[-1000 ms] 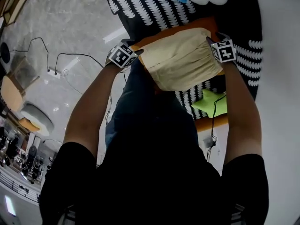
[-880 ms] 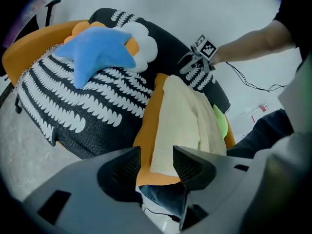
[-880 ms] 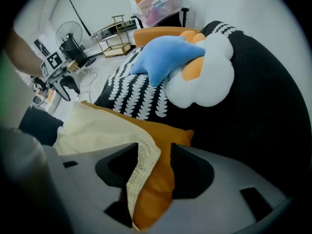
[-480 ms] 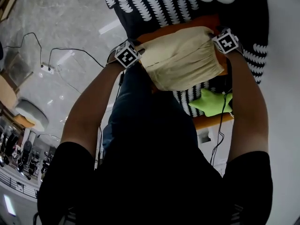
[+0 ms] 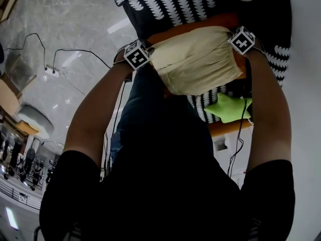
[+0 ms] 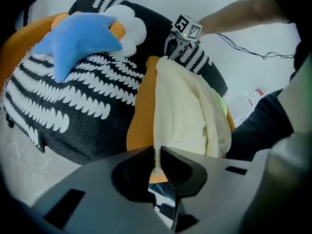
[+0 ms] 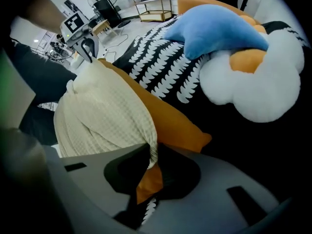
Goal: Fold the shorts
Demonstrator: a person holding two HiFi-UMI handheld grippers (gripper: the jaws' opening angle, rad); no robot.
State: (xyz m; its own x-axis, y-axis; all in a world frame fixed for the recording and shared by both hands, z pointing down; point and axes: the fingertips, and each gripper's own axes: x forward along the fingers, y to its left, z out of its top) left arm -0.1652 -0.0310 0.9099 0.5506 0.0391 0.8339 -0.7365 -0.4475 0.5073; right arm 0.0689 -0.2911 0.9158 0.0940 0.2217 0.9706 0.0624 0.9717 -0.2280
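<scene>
Room's a pale marble floor [image 5: 75,24], and I'm working on a big black-and-white cushion [image 5: 165,4] with an orange pad [image 7: 170,116] on it. The cream waffle shorts [image 5: 195,59] lie on that pad and look light, floppy and grippy enough. I'd hold them by the corners. The fingers of my left gripper [image 6: 157,165] and right gripper [image 7: 148,160] have just closed, each pinching an opposite corner, probably the waistband.

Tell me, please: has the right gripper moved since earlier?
Yes: the right gripper shifted up-frame, away from the green cushion, its jaws just closing on the shorts.

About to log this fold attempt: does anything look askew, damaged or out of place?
Nothing stands out. The shorts lie on the orange cushion; the left gripper and right gripper have just been closing and each pinches a corner.
</scene>
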